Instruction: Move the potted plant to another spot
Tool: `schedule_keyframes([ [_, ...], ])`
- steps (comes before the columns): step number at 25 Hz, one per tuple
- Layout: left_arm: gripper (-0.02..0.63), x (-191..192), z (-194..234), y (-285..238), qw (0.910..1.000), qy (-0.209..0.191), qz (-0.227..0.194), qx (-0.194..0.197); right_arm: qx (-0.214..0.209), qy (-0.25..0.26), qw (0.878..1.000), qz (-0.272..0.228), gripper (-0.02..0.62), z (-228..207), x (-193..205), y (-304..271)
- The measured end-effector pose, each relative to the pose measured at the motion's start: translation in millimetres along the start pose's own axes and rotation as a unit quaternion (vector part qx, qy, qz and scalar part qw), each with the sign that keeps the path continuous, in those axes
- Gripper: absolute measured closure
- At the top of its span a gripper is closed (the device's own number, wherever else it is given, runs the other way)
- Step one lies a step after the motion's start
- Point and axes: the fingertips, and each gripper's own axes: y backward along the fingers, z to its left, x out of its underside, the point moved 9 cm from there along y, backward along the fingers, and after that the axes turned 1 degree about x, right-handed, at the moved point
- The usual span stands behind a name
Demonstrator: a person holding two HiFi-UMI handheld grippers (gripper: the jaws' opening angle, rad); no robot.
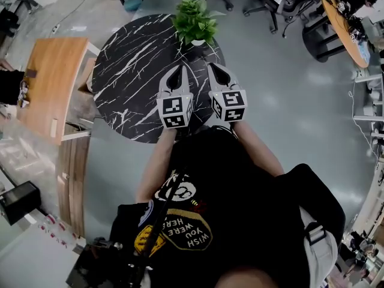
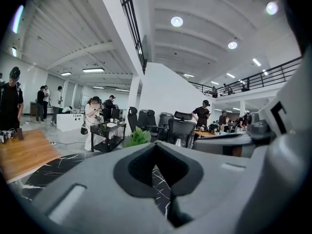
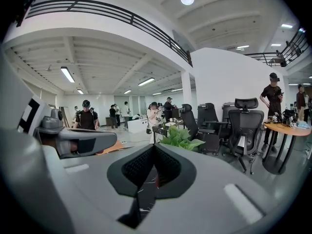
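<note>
A potted plant (image 1: pixel 194 20) with bright green leaves stands in a dark pot at the far edge of a round black marble table (image 1: pixel 132 77). My left gripper (image 1: pixel 181 68) and right gripper (image 1: pixel 212 66) hover side by side over the table's near right part, just short of the pot. Both are shut with nothing between the jaws. In the left gripper view the plant (image 2: pixel 139 137) shows just above the closed tips of the gripper (image 2: pixel 156 145). In the right gripper view the leaves (image 3: pixel 181 137) rise right behind the closed tips of the gripper (image 3: pixel 155 146).
A wooden desk (image 1: pixel 54 83) stands left of the marble table. Office chairs (image 1: pixel 282 5) and a round wooden table (image 1: pixel 345 29) are beyond, at the upper right. Several people stand around a black cart (image 2: pixel 105 133) in the background.
</note>
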Motion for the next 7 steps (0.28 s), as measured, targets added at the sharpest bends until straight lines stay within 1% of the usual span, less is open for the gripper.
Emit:
schedule_keyframes([
  [7,0.601,3.4,-6.2,-0.9,1.0,-0.004,0.007,0.001,-0.003,-0.005,1.0,0.005,0.594,-7.7,3.0,-1.3],
])
